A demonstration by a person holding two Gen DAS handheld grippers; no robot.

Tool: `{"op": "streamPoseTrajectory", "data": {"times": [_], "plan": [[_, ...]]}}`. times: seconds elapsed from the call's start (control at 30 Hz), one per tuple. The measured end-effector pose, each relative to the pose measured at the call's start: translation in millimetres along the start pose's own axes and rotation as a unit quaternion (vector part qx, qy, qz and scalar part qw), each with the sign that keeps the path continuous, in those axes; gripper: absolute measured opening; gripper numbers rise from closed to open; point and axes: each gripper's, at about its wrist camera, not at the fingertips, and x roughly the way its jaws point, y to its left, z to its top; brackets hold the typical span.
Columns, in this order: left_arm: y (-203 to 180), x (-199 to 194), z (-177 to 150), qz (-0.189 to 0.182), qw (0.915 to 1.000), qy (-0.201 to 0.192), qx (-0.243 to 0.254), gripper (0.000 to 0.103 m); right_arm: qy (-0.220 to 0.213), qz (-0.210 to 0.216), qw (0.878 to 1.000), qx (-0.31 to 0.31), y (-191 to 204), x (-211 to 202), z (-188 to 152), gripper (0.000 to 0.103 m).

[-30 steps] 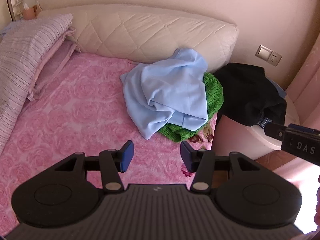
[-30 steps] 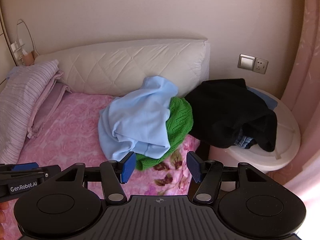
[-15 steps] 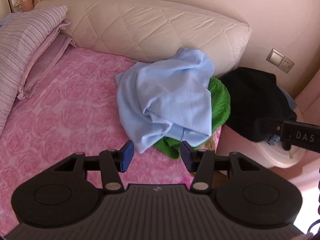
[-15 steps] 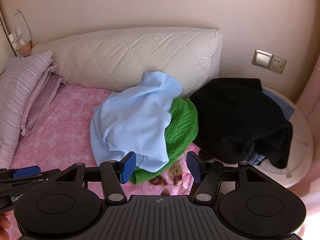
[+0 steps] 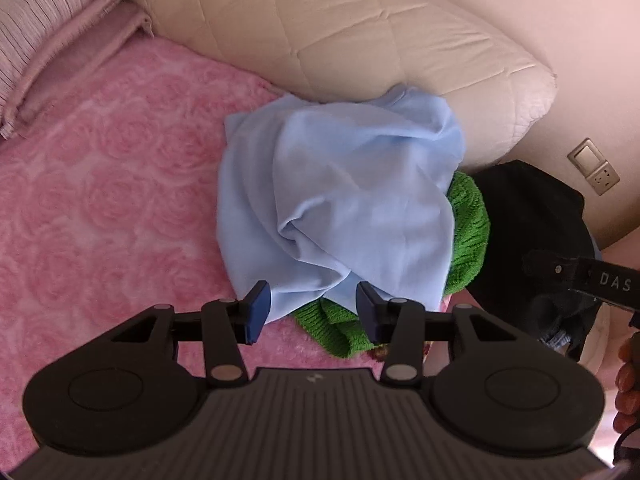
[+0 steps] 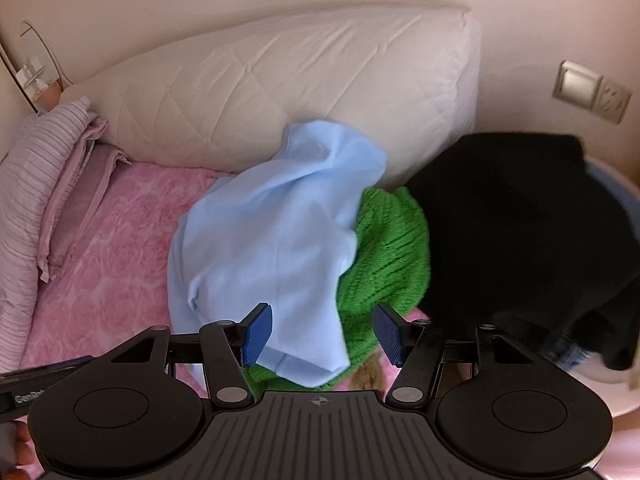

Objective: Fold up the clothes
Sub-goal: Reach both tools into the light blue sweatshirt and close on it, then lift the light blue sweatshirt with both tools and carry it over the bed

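Fold clothes, opening stage. Left tongs (image 5: pixel 308 312) and right tongs (image 6: pixel 322 334) both stand spread and hold nothing, each poised just above the near edge of the clothes heap. The light-blue garment (image 5: pixel 344 200) lies crumpled on top of a green knit sweater (image 5: pixel 468 236), both at the head of the pink rose-patterned bed (image 5: pixel 100 200), against the quilted headboard cushion (image 5: pixel 360 40) at 12 o'clock. A black garment (image 6: pixel 520 220) is draped over the white bedside table (image 6: pixel 608 384) at 3 o'clock; striped pillows (image 6: pixel 28 184) sit at 9 o'clock. No item shows a fold, so judged from this, nothing is done: each garment remains to be picked up, spread flat and folded.
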Motion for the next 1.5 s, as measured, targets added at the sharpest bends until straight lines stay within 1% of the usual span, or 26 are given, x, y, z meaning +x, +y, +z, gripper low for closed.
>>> {"op": "streamPoseTrajectory", "data": {"times": [0.17,0.33,0.43,0.53,0.57,0.6,0.7,0.8,0.9,1.0,1.03,1.07,1.1,1.13,1.17,1.2,1.27,1.3,1.4,1.5], "plan": [[5,38,13,-0.003,0.9998,0.021,0.003,0.042,0.02,0.027,0.999,0.03,-11,36,14,0.06],[17,76,27,-0.029,0.9981,0.037,-0.039,0.042,0.036,0.047,0.996,0.066,-22,72,22,0.06],[24,98,35,-0.045,0.9951,0.047,-0.074,0.042,0.047,0.051,0.993,0.095,-30,96,26,0.06],[34,116,44,-0.054,0.9913,0.052,-0.108,0.043,0.055,0.053,0.99,0.119,-35,117,31,0.06],[37,121,46,-0.06,0.9896,0.052,-0.12,0.043,0.057,0.054,0.989,0.125,-37,123,32,0.06],[41,126,48,-0.066,0.9877,0.052,-0.132,0.043,0.067,0.047,0.987,0.137,-37,130,34,0.06],[51,143,54,-0.081,0.9808,0.055,-0.169,0.041,0.075,0.043,0.985,0.147,-39,146,35,0.06],[58,159,55,-0.083,0.9747,0.066,-0.197,0.041,0.084,0.041,0.983,0.155,-41,161,35,0.06],[67,173,52,-0.099,0.9639,0.071,-0.237,0.041,0.094,0.038,0.982,0.16,-43,173,32,0.06],[74,183,47,-0.119,0.9511,0.073,-0.276,0.04,0.094,0.051,0.982,0.157,-43,178,30,0.06],[75,185,48,-0.124,0.949,0.073,-0.281,0.038,0.094,0.056,0.982,0.152,-42,178,30,0.06],[76,185,48,-0.131,0.948,0.07,-0.281,0.031,0.091,0.061,0.984,0.142,-40,177,31,0.052],[76,185,48,-0.138,0.9471,0.067,-0.282,0.016,0.087,0.066,0.985,0.13,-38,176,32,0.039],[74,182,50,-0.137,0.9512,0.063,-0.269,0.009,0.087,0.058,0.988,0.113,-33,174,32,0.017],[72,178,52,-0.135,0.9551,0.06,-0.257,0.006,0.087,0.049,0.99,0.095,-28,172,33,0.008],[70,174,53,-0.133,0.958,0.055,-0.248,0.004,0.081,0.052,0.991,0.088,-26,167,34,0.004],[68,159,55,-0.124,0.9644,0.039,-0.23,0.003,0.067,0.058,0.993,0.077,-21,157,37,0.003],[68,151,55,-0.122,0.9665,0.028,-0.224,0.003,0.051,0.06,0.995,0.068,-17,149,38,0.003],[70,111,54,-0.118,0.9717,-0.019,-0.204,0.002,0.0,0.071,0.997,0.029,1,117,45,0.002],[71,67,52,-0.112,0.9747,-0.066,-0.181,0.002,-0.047,0.116,0.992,-0.005,27,77,50,0.002]]}}
